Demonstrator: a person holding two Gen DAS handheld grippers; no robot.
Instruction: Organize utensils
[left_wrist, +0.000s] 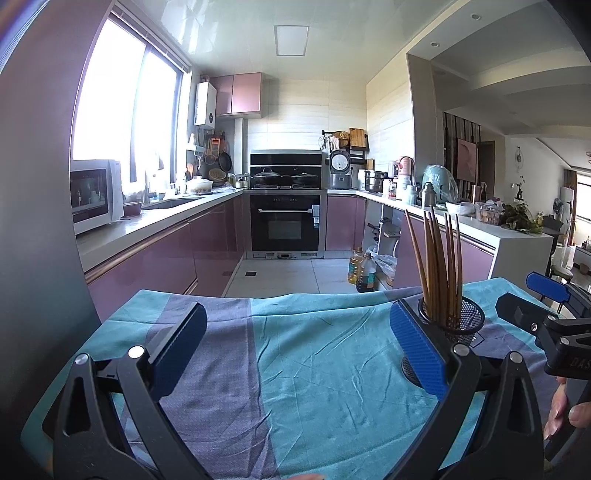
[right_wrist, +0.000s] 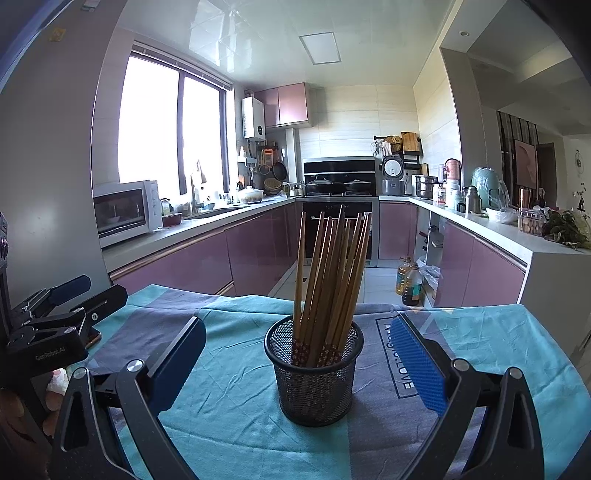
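A black mesh cup (right_wrist: 314, 373) stands upright on the table and holds several wooden chopsticks (right_wrist: 328, 280), tips up. My right gripper (right_wrist: 295, 354) is open and empty, its jaws wide on either side of the cup without touching it. My left gripper (left_wrist: 295, 339) is open and empty over bare cloth. In the left wrist view the cup (left_wrist: 461, 325) and its chopsticks (left_wrist: 439, 266) sit just behind my right finger. Each gripper shows at the edge of the other's view: the right gripper (left_wrist: 546, 310), the left gripper (right_wrist: 66, 306).
A teal and purple-grey cloth (right_wrist: 229, 402) covers the table. Beyond its far edge is a kitchen floor with oil bottles (right_wrist: 408, 280), purple cabinets, an oven and counters. A white counter end (left_wrist: 517, 243) stands at the right.
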